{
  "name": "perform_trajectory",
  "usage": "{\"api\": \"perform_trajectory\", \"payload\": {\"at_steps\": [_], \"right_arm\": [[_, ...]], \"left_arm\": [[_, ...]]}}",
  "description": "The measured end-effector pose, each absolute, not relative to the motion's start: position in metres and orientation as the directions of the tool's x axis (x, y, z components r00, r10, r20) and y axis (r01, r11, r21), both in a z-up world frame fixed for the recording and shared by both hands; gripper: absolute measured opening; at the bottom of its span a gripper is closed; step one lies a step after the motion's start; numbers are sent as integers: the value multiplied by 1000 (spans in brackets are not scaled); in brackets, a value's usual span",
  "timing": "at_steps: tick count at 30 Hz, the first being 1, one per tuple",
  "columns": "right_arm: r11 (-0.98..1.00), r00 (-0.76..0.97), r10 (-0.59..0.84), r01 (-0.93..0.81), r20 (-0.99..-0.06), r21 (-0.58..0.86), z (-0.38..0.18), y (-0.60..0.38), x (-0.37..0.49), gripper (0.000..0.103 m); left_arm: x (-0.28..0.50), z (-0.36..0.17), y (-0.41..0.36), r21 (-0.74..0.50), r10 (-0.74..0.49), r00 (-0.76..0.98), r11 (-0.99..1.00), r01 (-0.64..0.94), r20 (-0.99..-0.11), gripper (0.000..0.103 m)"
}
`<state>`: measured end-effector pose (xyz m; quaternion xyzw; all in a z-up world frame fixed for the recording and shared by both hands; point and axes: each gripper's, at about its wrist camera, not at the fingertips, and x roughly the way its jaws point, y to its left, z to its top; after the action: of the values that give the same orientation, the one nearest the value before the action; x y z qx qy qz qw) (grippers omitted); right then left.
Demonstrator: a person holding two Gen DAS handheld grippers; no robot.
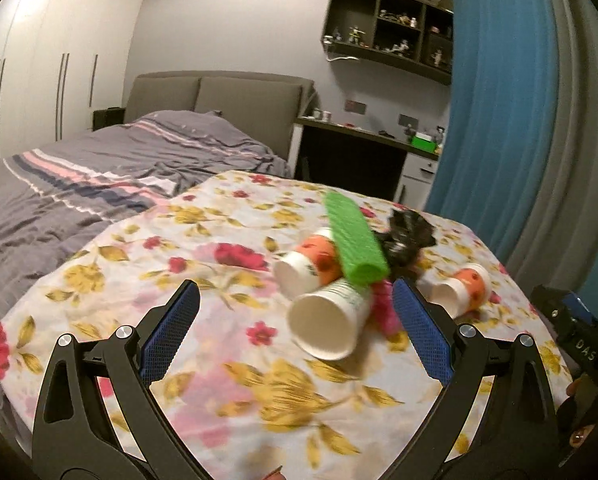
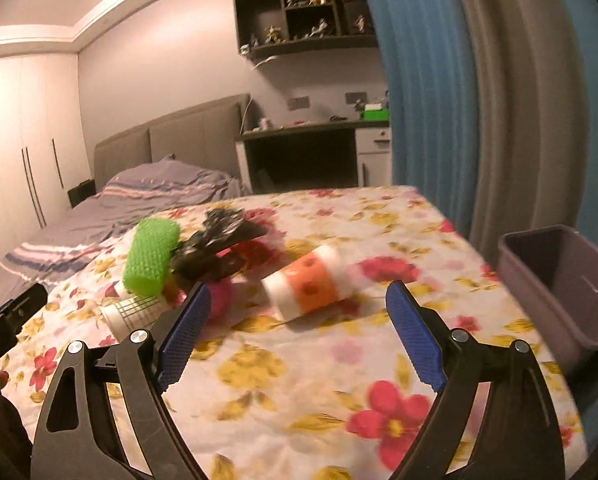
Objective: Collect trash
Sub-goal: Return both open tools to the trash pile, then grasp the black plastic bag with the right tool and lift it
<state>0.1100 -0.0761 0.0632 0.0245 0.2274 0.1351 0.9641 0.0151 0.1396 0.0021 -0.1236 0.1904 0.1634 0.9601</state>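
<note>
Orange cup (image 2: 305, 284) lies on side at 12 o'clock from right gripper (image 2: 299, 300), long way crosswise; both jaws wide, empty. Left gripper (image 1: 295, 300) faces white cup (image 1: 327, 320).

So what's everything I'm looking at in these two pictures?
paper cups: three, white, two with orange bands and one with green print, lying on the cloth
green foam roll: one, atop the cups
black crumpled wrapper: one, beside the roll
pink item: one, partly hidden under the pile
bin: one, grey-purple, at the table's right edge
floral cloth: one, covering the table
bed: one, grey striped bedding, behind
desk: one, under wall shelves
curtain: blue, right
left gripper: open
right gripper: open
</note>
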Motion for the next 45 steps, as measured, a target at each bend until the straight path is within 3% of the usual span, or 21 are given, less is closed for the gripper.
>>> {"api": "perform_trajectory", "payload": {"at_steps": [9, 13, 20, 26, 33, 45], "right_arm": [[930, 793, 351, -358, -497, 86, 44, -7, 139, 73], [917, 763, 376, -390, -526, 89, 38, 14, 153, 62], [903, 716, 397, -415, -574, 108, 28, 29, 177, 54], [883, 692, 416, -462, -590, 81, 23, 44, 181, 35], [858, 673, 449, -508, -589, 73, 20, 50, 178, 3], [864, 741, 474, -496, -475, 89, 55, 1, 139, 1]], "left_arm": [[14, 0, 179, -204, 318, 854, 881, -427, -413, 95], [15, -1, 186, -211, 311, 855, 881, -423, -414, 95], [21, -4, 192, -223, 289, 861, 886, -406, -419, 95], [26, -8, 192, -236, 272, 864, 888, -395, -425, 95], [34, -7, 185, -241, 240, 874, 900, -364, -423, 95], [72, -14, 159, -279, 95, 888, 929, -241, -451, 95]]}}
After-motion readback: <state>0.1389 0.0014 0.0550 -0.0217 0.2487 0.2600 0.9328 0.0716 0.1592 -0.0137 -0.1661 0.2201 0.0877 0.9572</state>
